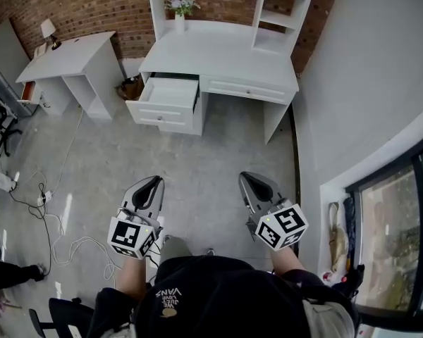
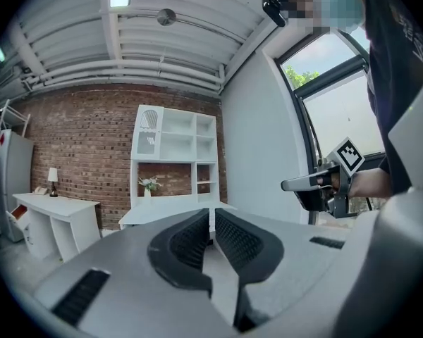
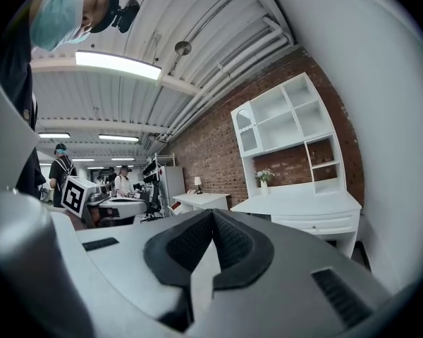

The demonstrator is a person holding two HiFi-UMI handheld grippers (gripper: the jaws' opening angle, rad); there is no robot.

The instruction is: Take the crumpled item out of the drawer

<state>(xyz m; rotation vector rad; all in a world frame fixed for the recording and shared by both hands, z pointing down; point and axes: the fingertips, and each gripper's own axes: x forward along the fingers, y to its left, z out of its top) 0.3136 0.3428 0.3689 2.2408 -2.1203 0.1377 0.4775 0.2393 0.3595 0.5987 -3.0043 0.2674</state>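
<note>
Head view, bottom of the frame: the left claw (image 1: 154, 182) and the right claw (image 1: 247, 178) are both closed on nothing. They are held over bare floor (image 1: 197, 162), well apart from the furniture. Beyond them, in the upper middle, the white surface (image 1: 218, 56) has its left drawer (image 1: 170, 90) pulled out toward the lower left. The drawer is open, then, but the approach, the grab and the lift are all left to do. The crumpled item should be in that drawer, yet its inside shows only white from here. Neither the item's heading nor its long axis can be told.
</note>
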